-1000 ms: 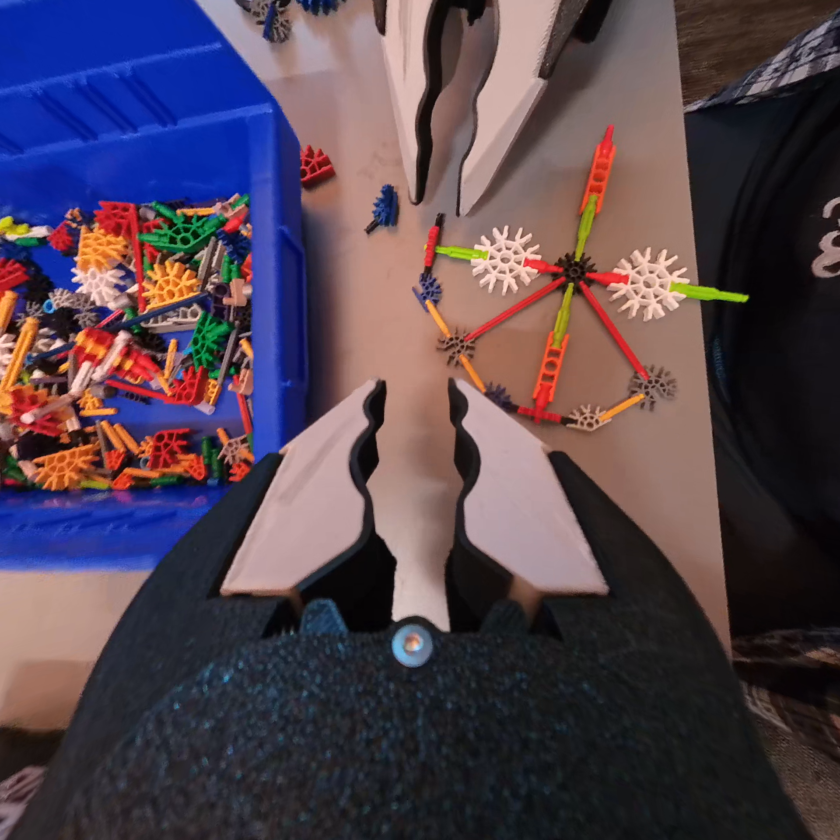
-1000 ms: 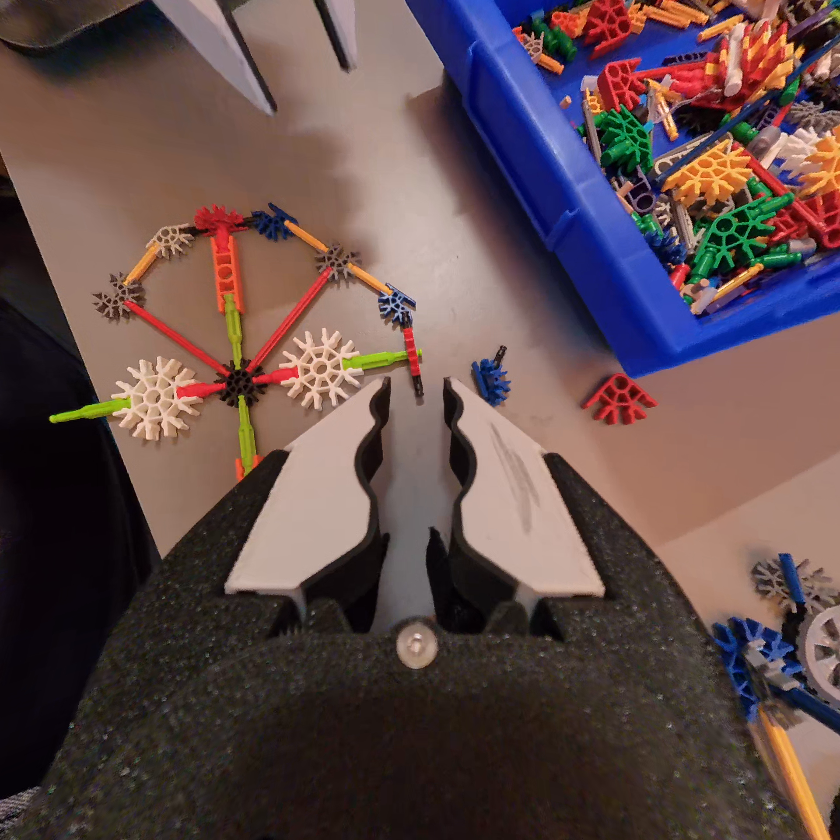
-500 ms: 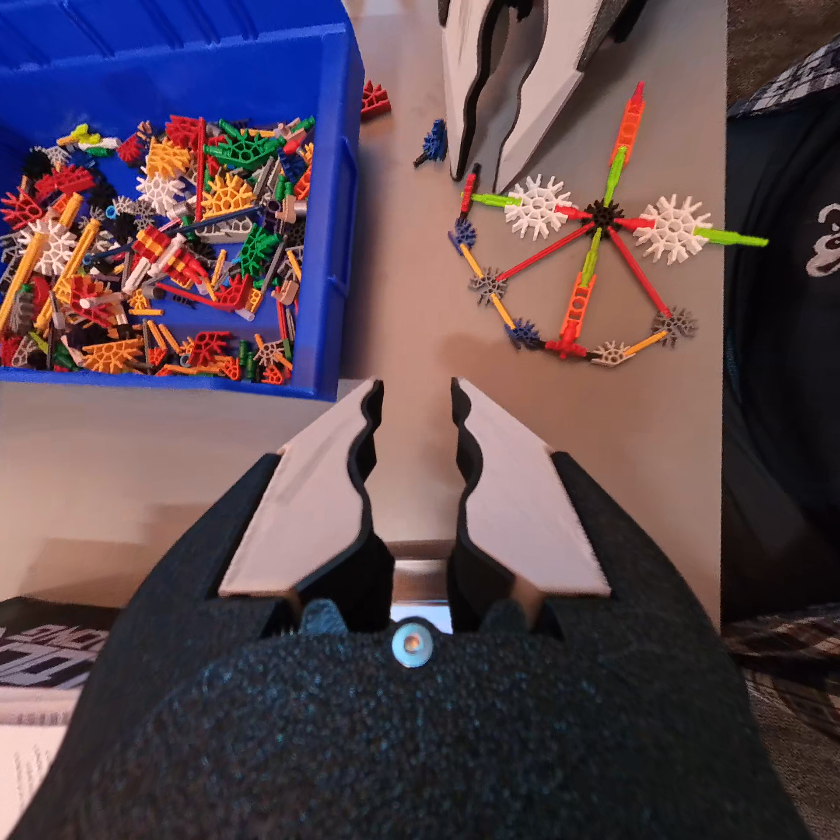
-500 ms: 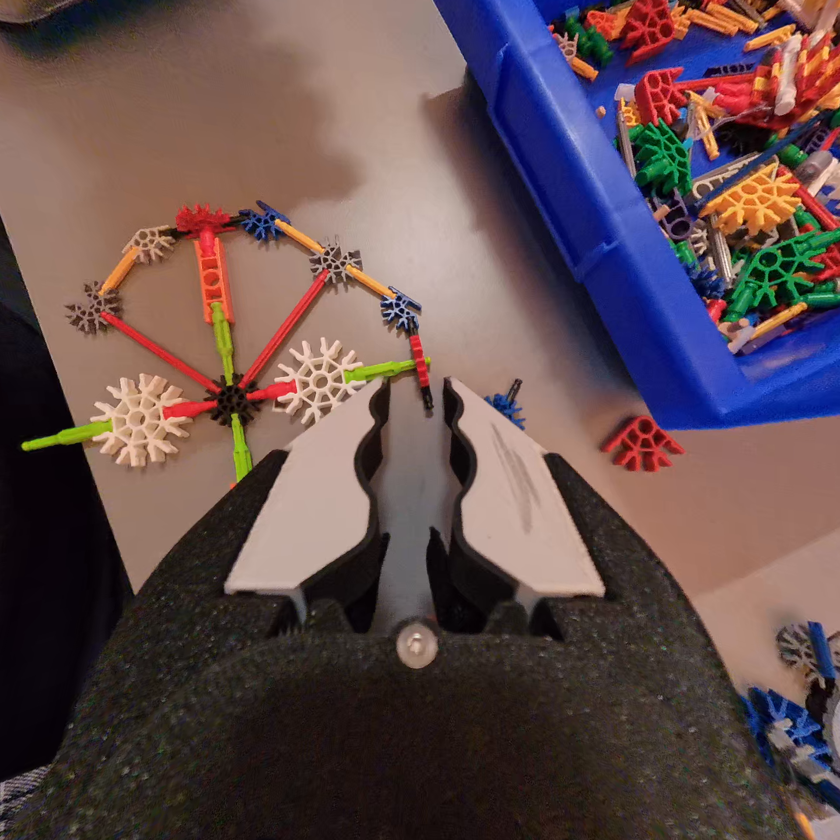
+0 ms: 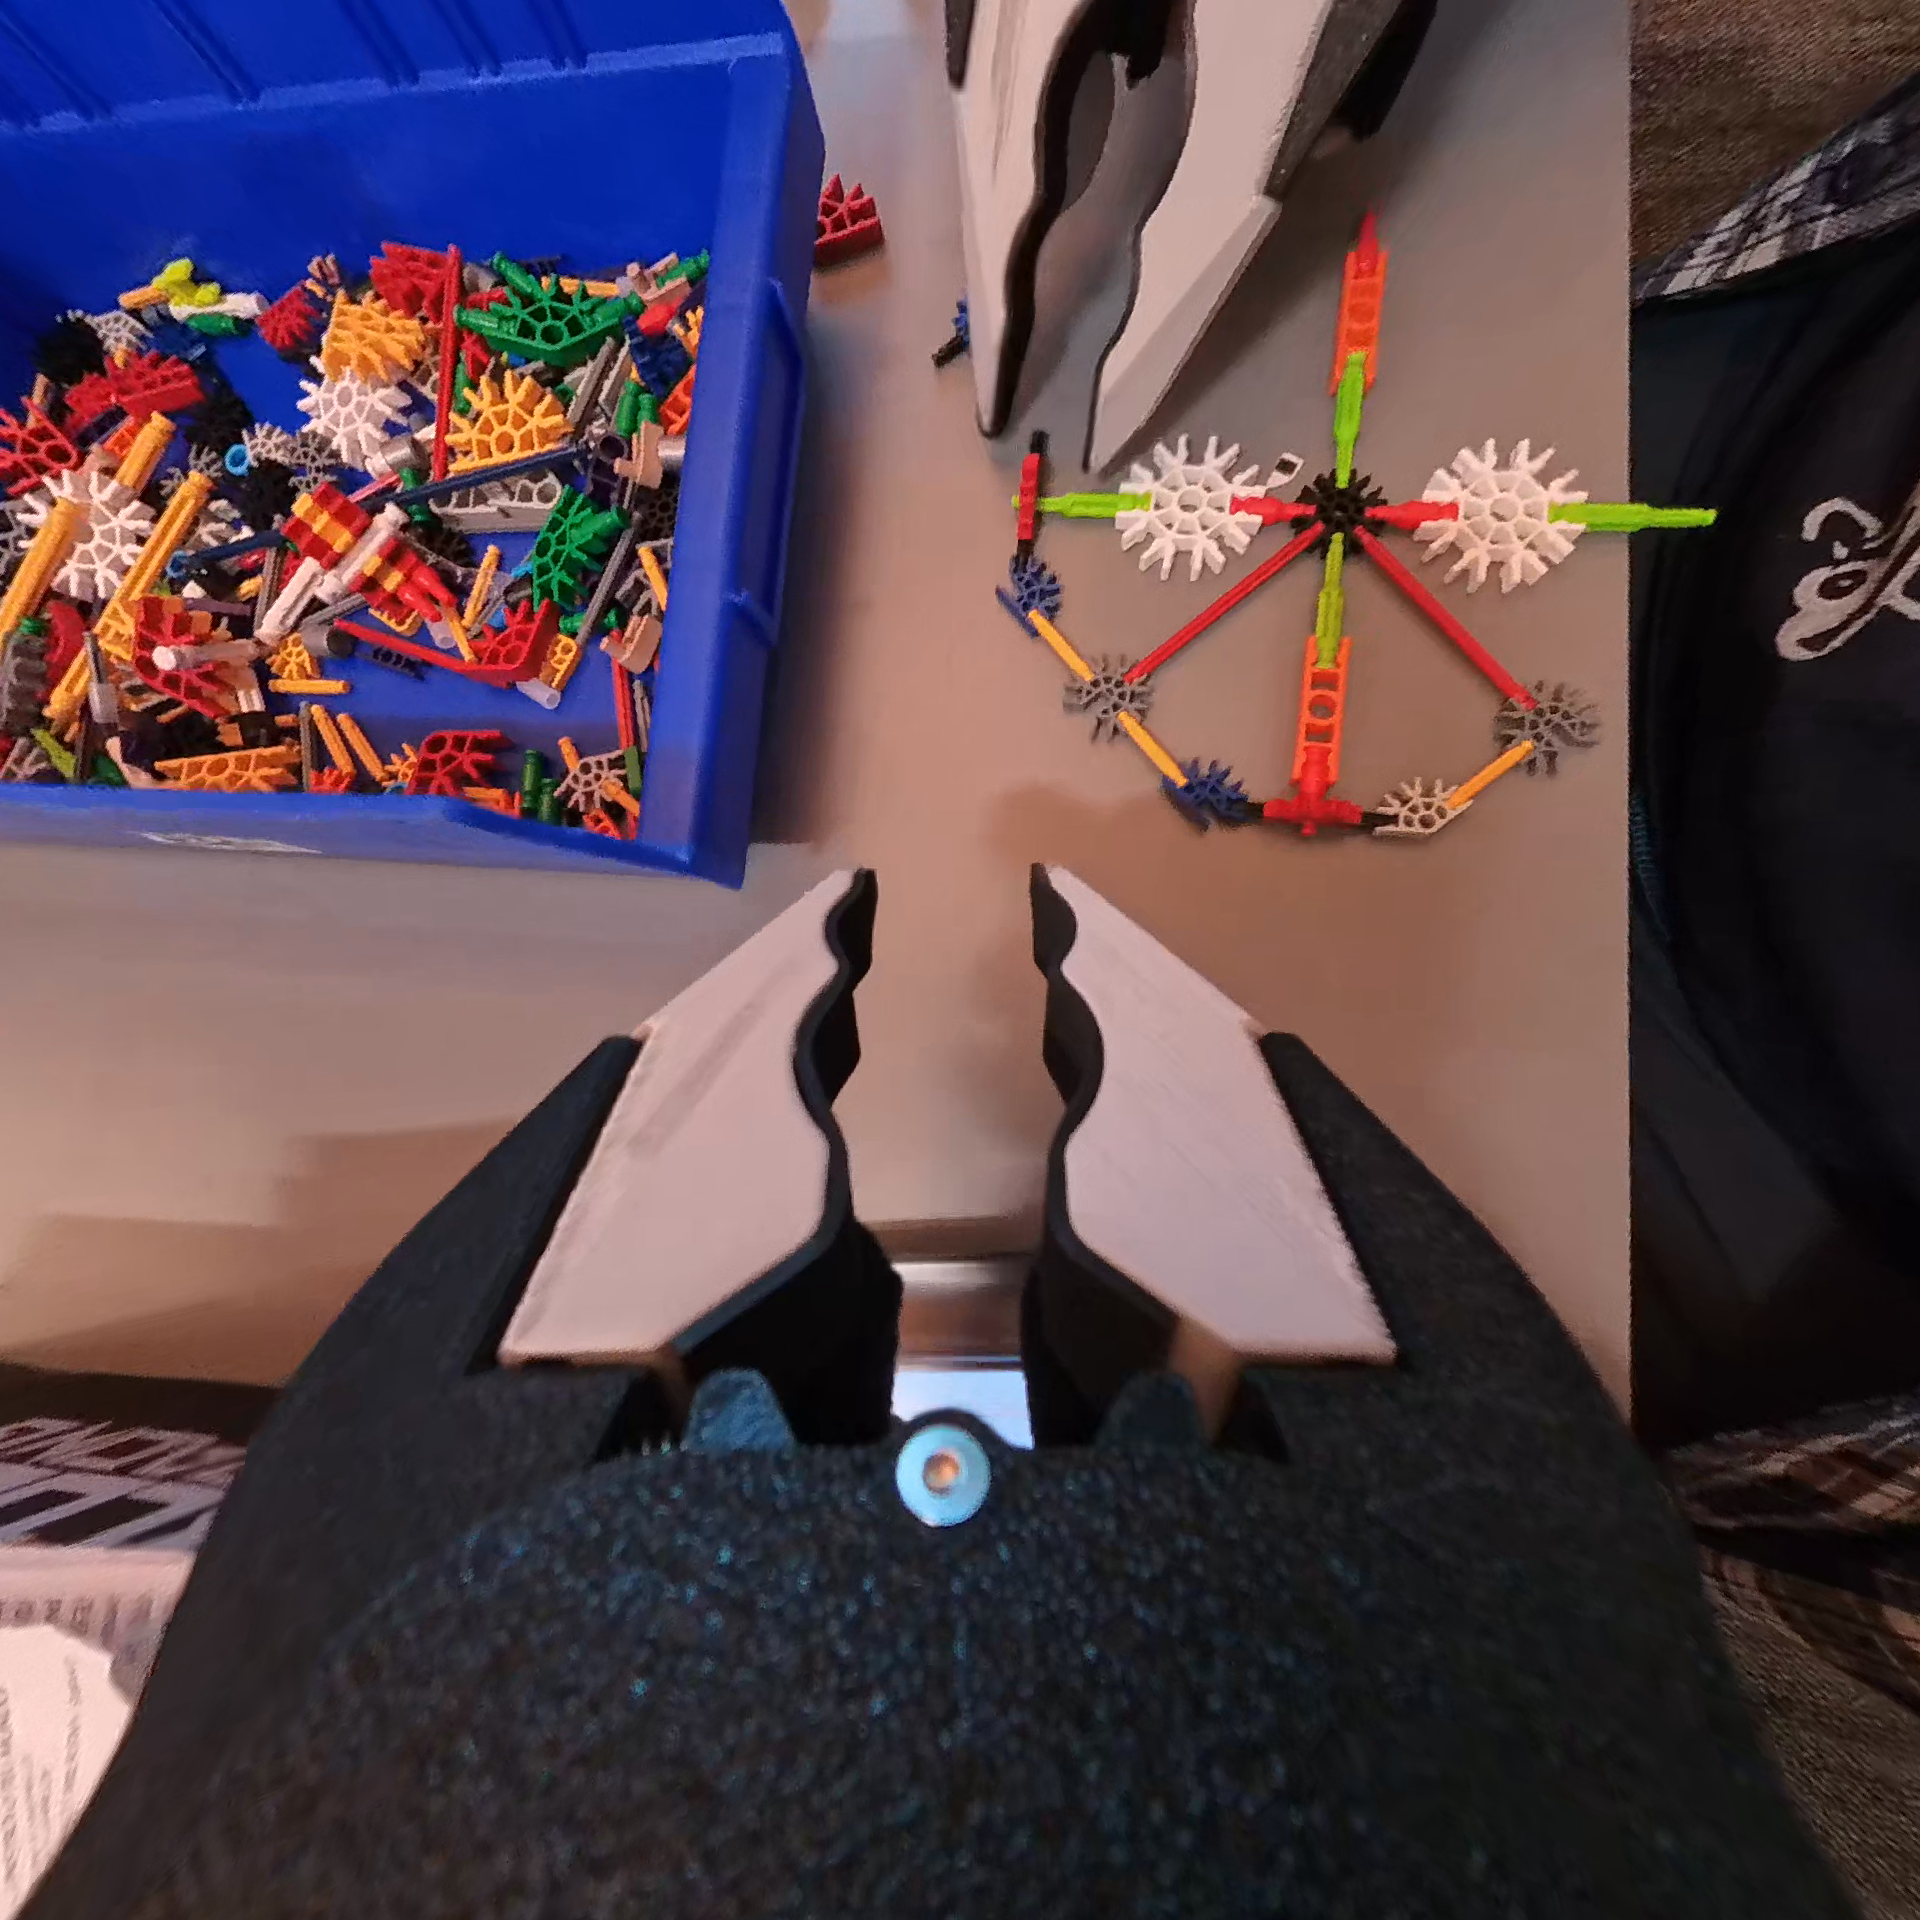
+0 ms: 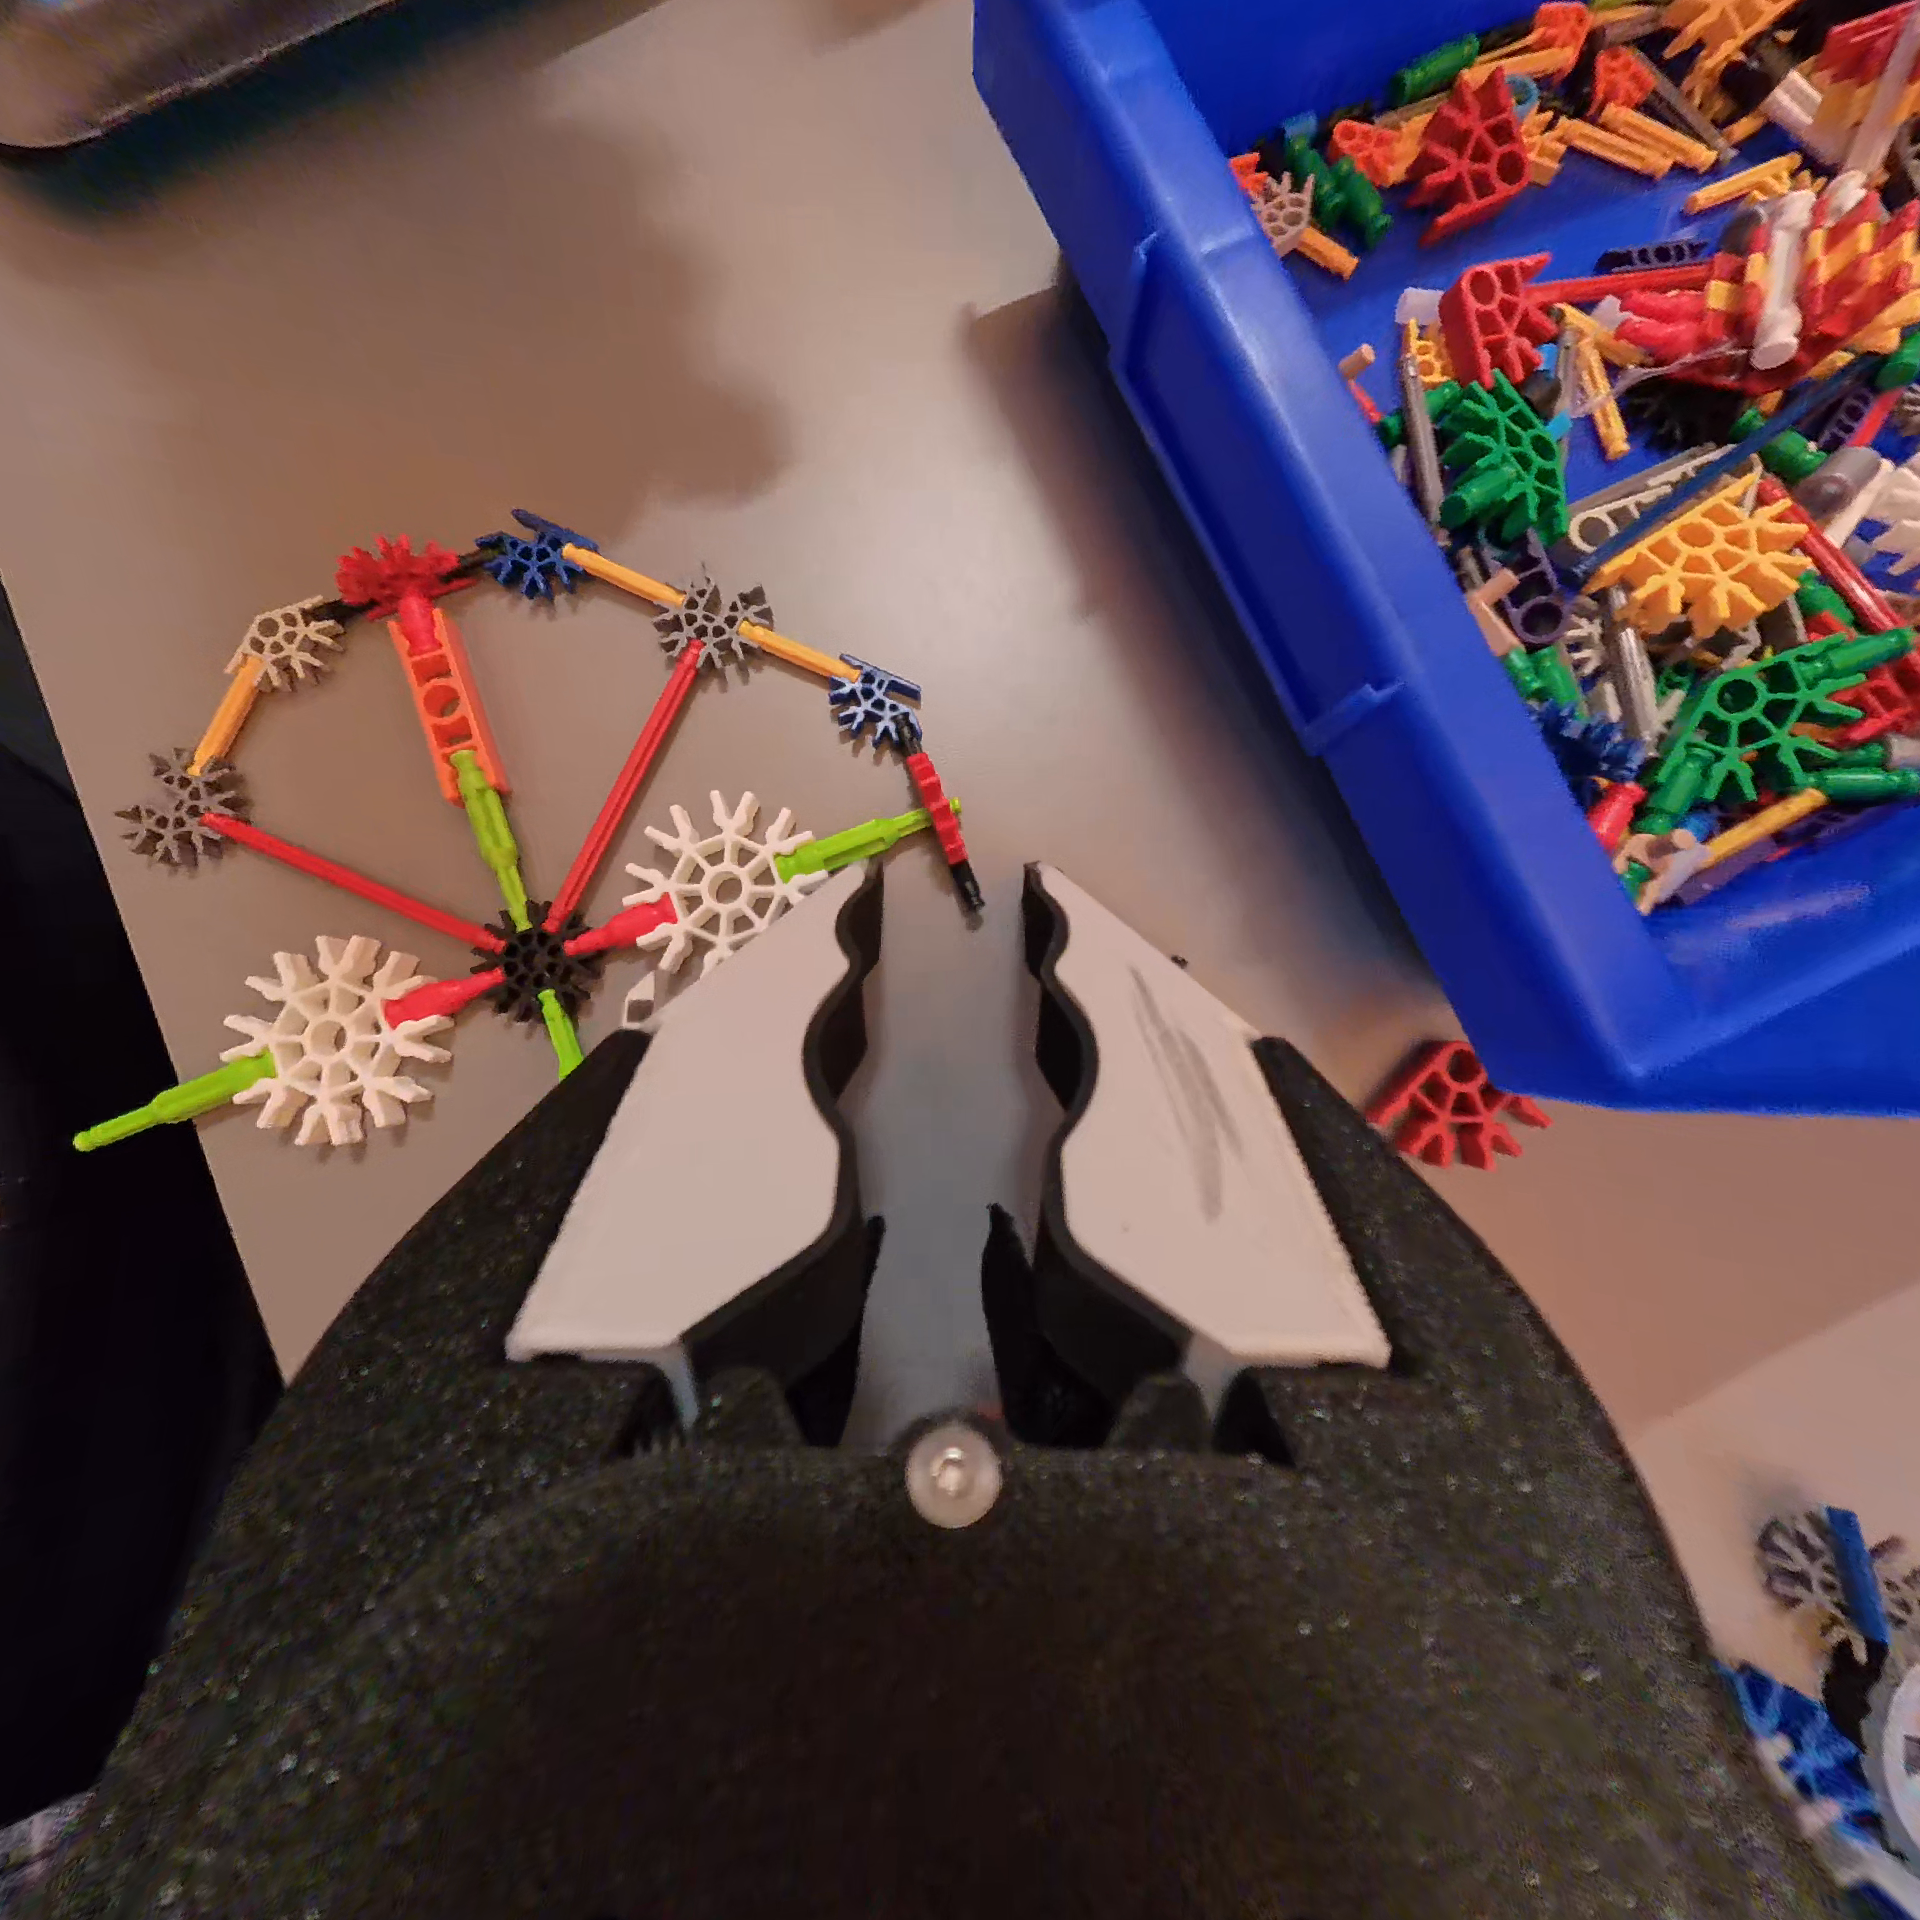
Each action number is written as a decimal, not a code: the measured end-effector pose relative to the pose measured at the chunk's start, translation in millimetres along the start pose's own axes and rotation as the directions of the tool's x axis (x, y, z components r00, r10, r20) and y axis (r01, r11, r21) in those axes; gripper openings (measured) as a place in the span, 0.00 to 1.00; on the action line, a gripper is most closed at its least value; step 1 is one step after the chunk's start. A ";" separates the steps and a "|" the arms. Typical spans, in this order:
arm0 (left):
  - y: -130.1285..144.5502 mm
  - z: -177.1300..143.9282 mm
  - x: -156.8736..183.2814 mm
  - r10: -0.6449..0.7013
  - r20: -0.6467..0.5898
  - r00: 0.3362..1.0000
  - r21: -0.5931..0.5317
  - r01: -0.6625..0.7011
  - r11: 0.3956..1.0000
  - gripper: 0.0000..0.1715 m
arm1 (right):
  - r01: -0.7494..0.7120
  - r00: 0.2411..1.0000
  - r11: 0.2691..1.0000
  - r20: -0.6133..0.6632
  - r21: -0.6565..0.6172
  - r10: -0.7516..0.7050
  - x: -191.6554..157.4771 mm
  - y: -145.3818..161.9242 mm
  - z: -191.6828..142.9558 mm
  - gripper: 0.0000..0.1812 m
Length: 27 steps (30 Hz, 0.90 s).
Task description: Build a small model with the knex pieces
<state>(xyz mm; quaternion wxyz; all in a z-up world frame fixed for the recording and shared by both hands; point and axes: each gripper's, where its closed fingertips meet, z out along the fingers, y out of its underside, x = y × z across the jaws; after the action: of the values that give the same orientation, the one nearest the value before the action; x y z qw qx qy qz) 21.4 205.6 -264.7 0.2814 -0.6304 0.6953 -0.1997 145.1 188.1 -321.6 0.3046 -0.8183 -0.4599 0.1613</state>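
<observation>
A flat half-wheel of plastic rods and snowflake connectors lies on the grey table, with a black hub (image 5: 1335, 509) that also shows in the right wrist view (image 6: 535, 956). My right gripper (image 6: 951, 878) is open and empty. Its tips sit just short of the short red piece with a black rod (image 6: 943, 826) at the wheel's end. My left gripper (image 5: 951, 888) is open and empty, over bare table well short of the wheel. The right gripper (image 5: 1049, 436) shows at the top of the left wrist view.
A blue bin (image 5: 769, 416) full of mixed rods and connectors stands beside the wheel; it also shows in the right wrist view (image 6: 1299, 520). A loose red connector (image 6: 1449, 1101) lies by the bin's corner. Another small build (image 6: 1829, 1621) lies at the lower right. A person in dark clothing (image 5: 1787, 727) is at the table's edge. One gripper's finger ends stand about 15 centimeters off the other's. To reach the black hub (image 5: 1335, 509) in a straight line is about 6 centimeters for my right fingers, about 15 centimeters for my left. It is also in sight in the right wrist view (image 6: 527, 942).
My left gripper has drawn back from the wheel toward the table's near edge. My right gripper has moved forward to the red piece, and its finger now covers the loose blue connector.
</observation>
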 end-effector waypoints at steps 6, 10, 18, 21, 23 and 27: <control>-12.6 16.8 23.7 0.050 -0.095 0.994 -0.010 -0.051 0.999 0.17 | -0.027 1.000 0.999 -0.015 0.037 0.028 1.7 5.5 -25.6 0.17; -14.3 32.2 37.7 0.111 -0.150 0.982 -0.050 -0.120 0.991 0.16 | -0.020 0.999 0.999 0.036 0.040 0.019 -14.0 15.3 -36.0 0.17; -16.4 39.5 23.1 0.083 -0.151 0.985 -0.054 -0.092 0.994 0.15 | 0.095 0.982 0.995 0.158 0.029 -0.099 -60.4 25.9 -36.8 0.17; -15.0 36.3 18.4 0.081 -0.140 0.987 -0.063 -0.091 0.994 0.15 | 0.116 0.982 0.993 0.153 0.005 -0.115 -64.1 31.7 -30.0 0.15; -13.7 34.4 15.8 0.079 -0.134 0.988 -0.068 -0.089 0.994 0.15 | 0.112 0.983 0.994 0.148 0.009 -0.112 -64.0 32.2 -26.1 0.14; -12.5 31.0 11.3 0.071 -0.124 0.990 -0.067 -0.079 0.995 0.15 | 0.109 0.984 0.994 0.140 0.018 -0.111 -62.9 29.2 -23.2 0.11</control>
<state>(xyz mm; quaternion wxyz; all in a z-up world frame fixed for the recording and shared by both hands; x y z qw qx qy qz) 50.3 195.2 -282.0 0.2233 -0.6002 0.7411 -0.2019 143.9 115.0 -323.8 0.2841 -0.7767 -0.5239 0.2038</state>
